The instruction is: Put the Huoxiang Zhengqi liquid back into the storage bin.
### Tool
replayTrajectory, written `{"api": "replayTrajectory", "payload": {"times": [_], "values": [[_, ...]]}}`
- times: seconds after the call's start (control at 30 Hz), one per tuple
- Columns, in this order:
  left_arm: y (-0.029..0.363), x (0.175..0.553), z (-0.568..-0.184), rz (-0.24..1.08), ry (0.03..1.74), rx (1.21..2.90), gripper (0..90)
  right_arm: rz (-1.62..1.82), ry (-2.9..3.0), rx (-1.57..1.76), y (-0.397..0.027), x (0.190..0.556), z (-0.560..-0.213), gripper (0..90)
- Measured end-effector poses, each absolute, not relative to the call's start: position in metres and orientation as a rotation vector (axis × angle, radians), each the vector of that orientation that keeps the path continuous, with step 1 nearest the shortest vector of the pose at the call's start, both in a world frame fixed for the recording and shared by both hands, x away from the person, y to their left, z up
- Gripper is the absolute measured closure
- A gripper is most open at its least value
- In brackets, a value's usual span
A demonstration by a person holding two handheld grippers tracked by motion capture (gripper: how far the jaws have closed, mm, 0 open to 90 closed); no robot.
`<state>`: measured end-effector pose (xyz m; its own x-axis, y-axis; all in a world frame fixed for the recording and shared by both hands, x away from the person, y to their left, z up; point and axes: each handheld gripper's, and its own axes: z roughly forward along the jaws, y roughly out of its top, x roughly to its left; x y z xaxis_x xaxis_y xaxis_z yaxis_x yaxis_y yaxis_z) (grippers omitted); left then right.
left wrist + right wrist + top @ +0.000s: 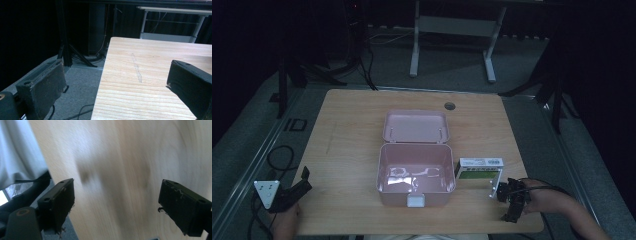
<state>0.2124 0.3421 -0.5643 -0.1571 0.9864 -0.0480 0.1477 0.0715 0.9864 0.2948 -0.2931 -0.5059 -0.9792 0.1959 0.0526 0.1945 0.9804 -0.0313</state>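
Observation:
An open pink box (414, 172) sits mid-table, its lid (415, 126) folded back flat behind it and its inside bare. A white and green carton (479, 169) lies just right of it. My left gripper (304, 181) rests at the table's front left corner, open, jaws wide apart and holding nothing (115, 82); it looks along the table's left edge. My right gripper (511, 201) hovers at the front right, just in front of the carton. It is open over bare wood (115, 202), and that view is blurred.
The wooden table (347, 150) has a cable hole (449, 106) at the back. Its left edge (100, 82) drops to grey floor with cables. Pale cloth (20, 152) shows beyond the table edge. A white desk frame (452, 30) stands behind.

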Motion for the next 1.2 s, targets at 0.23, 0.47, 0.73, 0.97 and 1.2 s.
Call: {"api": "replayTrajectory", "payload": {"times": [0.23, 0.47, 0.73, 0.97, 1.2], "values": [[0.343, 0.212, -0.564, 1.196, 1.461, 1.197, 2.1, 0.049, -3.049, -0.189, -0.270, 0.293, -0.501, 12.5], [0.342, 0.212, -0.564, 1.194, 1.459, 1.202, 2.1, 0.037, -3.043, -0.081, -0.251, 0.292, -0.493, 12.9], [0.343, 0.212, -0.564, 1.191, 1.458, 1.203, 2.1, 0.001, -3.039, -0.047, -0.232, 0.297, -0.479, 12.8], [0.343, 0.212, -0.564, 1.188, 1.456, 1.204, 2.1, -0.094, -3.034, 0.003, -0.221, 0.298, -0.462, 13.8], [0.343, 0.213, -0.564, 1.186, 1.458, 1.206, 2.1, -0.133, -3.073, 0.058, -0.217, 0.305, -0.438, 14.9]]}}
